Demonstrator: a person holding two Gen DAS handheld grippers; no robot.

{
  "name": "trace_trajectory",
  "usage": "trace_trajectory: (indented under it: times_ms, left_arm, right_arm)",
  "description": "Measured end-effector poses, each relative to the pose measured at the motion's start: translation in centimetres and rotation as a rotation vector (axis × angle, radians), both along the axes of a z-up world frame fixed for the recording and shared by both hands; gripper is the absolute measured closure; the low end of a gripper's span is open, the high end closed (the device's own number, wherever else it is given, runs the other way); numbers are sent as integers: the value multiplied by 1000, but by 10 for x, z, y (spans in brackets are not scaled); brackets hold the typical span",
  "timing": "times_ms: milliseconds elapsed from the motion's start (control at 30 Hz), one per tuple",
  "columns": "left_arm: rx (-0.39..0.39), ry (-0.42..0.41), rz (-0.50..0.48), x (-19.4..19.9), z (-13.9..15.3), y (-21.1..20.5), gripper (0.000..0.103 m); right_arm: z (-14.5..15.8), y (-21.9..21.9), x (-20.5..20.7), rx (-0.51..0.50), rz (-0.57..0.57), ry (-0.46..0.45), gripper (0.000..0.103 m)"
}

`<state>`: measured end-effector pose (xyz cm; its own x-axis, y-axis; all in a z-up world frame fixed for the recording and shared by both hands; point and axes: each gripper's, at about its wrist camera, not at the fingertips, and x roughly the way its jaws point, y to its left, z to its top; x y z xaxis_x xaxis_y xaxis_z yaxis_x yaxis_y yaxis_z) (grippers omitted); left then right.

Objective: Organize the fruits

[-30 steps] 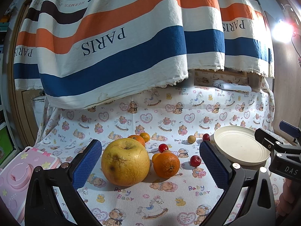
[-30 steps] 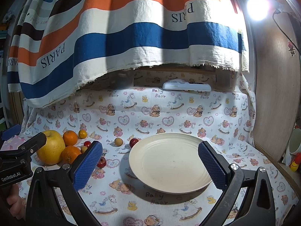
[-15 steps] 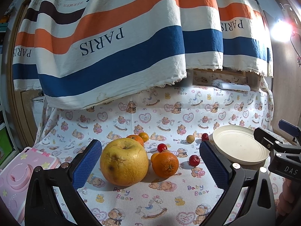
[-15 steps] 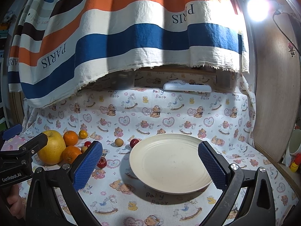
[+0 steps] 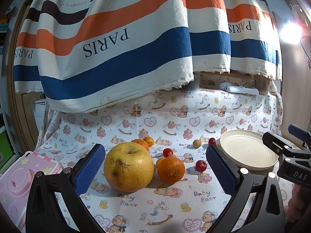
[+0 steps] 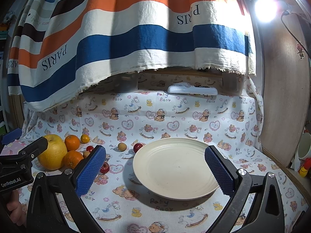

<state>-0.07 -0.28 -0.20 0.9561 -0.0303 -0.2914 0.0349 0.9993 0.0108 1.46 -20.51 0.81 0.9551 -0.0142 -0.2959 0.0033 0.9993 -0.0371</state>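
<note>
The left gripper [image 5: 155,171] hangs low over the tabletop [image 5: 175,209], its jaws spread wide with nothing between the blue pads; the large yellow fruit [image 5: 128,168] sits just ahead of them, close to the left pad. An orange [image 5: 171,169] lies just right of that fruit, with a smaller orange-yellow fruit [image 5: 159,162] tucked against its far left side. Behind the big fruit a second orange [image 5: 141,143] peeks out, and a small mandarin [image 5: 149,141] rests just beside it on the right. Small red fruits are scattered nearby: one [image 5: 167,152] just beyond the near orange, one [image 5: 201,165] to its right, and one [image 5: 211,141] farther back beside the plate [image 5: 250,155]. A small tan round fruit [image 5: 196,143] lies just left of that far red one. The cream plate holds nothing and sits to the right of all the fruit on the teddy-bear print cloth [image 5: 136,209]. The right gripper [image 6: 155,171] hovers over the near part of the plate, jaws likewise spread and holding nothing. A pink box [image 5: 21,170] lies at the near left edge, a striped cloth [image 5: 124,44] hangs across the back, and a bright lamp [image 6: 265,9] glares at the far right.
</note>
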Motion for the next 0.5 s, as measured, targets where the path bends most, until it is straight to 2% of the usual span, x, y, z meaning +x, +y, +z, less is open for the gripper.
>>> trace_trajectory:
  times_ms: [300, 400, 500]
  left_arm:
    - [-2, -12, -41, -6, 2, -2, 0]
    - [-13, -48, -64, -10, 7, 6, 0]
    - [-10, -85, -48, -14, 18, 11, 0]
  right_arm:
    - [-1, 0, 0, 1, -1, -2, 1]
    - [-1, 0, -1, 3, -1, -5, 1]
    - [-1, 0, -1, 5, 0, -8, 1]
